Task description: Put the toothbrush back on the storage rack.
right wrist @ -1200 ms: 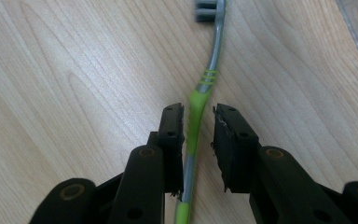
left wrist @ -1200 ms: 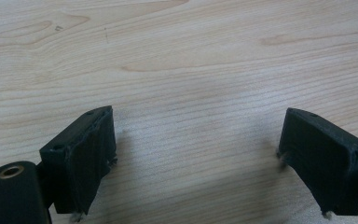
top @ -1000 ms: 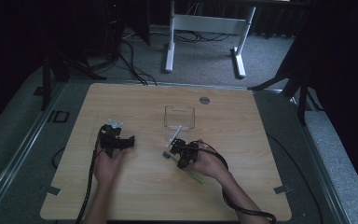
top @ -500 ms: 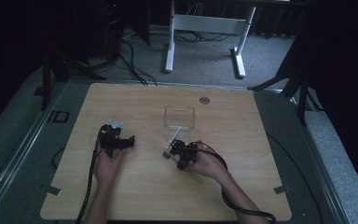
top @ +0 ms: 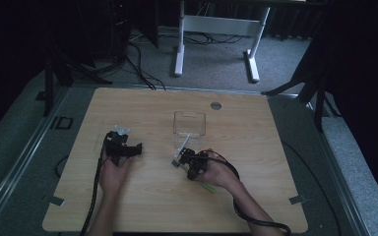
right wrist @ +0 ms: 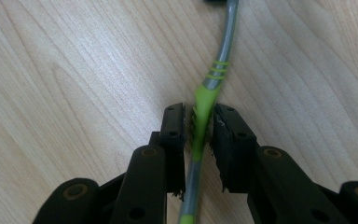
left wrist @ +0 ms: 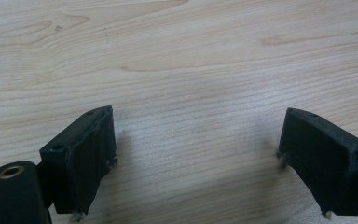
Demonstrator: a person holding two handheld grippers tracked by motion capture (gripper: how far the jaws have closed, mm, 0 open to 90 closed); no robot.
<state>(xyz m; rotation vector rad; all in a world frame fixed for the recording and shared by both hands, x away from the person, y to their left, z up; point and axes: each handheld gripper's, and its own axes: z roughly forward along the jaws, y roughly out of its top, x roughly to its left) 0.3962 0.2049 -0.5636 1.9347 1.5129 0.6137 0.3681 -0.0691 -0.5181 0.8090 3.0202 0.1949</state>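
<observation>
A grey and green toothbrush (right wrist: 204, 100) lies on the wooden table (top: 256, 147), and its green end (top: 205, 186) sticks out beside the person's right hand. My right gripper (right wrist: 199, 112) points down at it. Its jaws are shut on the green grip section, and the handle runs on under the gripper body. In the high view the right gripper (top: 183, 160) sits near the table's middle, just in front of a clear box. My left gripper (left wrist: 196, 121) stands open over bare wood with nothing between its fingers. The left gripper (top: 130, 140) rests at the table's left.
A clear plastic box (top: 189, 123) stands just beyond the right gripper. A round metal grommet (top: 216, 105) is set in the table near its far edge. Black cables trail from both grippers toward the near edge. White desk legs (top: 179, 44) stand on the floor behind.
</observation>
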